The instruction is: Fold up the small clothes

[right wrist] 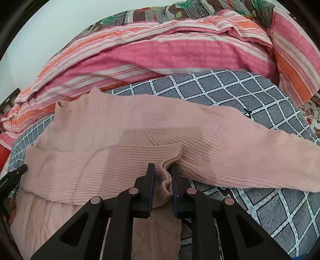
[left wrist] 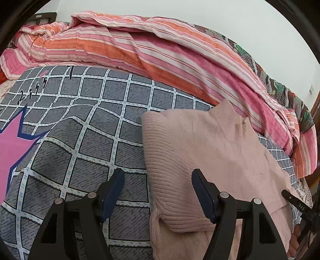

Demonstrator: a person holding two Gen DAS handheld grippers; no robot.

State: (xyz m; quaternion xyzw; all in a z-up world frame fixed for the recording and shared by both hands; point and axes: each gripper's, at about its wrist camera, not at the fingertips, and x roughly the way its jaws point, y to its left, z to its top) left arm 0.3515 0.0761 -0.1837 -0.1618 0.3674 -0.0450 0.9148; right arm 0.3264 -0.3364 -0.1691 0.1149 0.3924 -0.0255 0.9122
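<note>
A pale pink ribbed sweater [left wrist: 210, 144] lies on a grey checked bedsheet [left wrist: 96, 124], collar toward the striped quilt. One sleeve is folded across the body; the other sleeve [right wrist: 260, 152] stretches out to the right. My left gripper [left wrist: 158, 180] is open and empty, hovering over the sweater's left folded edge. My right gripper [right wrist: 163, 170] is shut on the cuff of the folded sleeve [right wrist: 166, 180], over the middle of the sweater [right wrist: 112, 130]. The tip of the right gripper shows at the left wrist view's lower right edge [left wrist: 296, 202].
A pink and orange striped quilt [left wrist: 140, 46] is bunched along the far side of the bed, with a floral blanket [right wrist: 160, 12] behind it. A pink star print [left wrist: 12, 144] marks the sheet at the left. A white wall stands behind.
</note>
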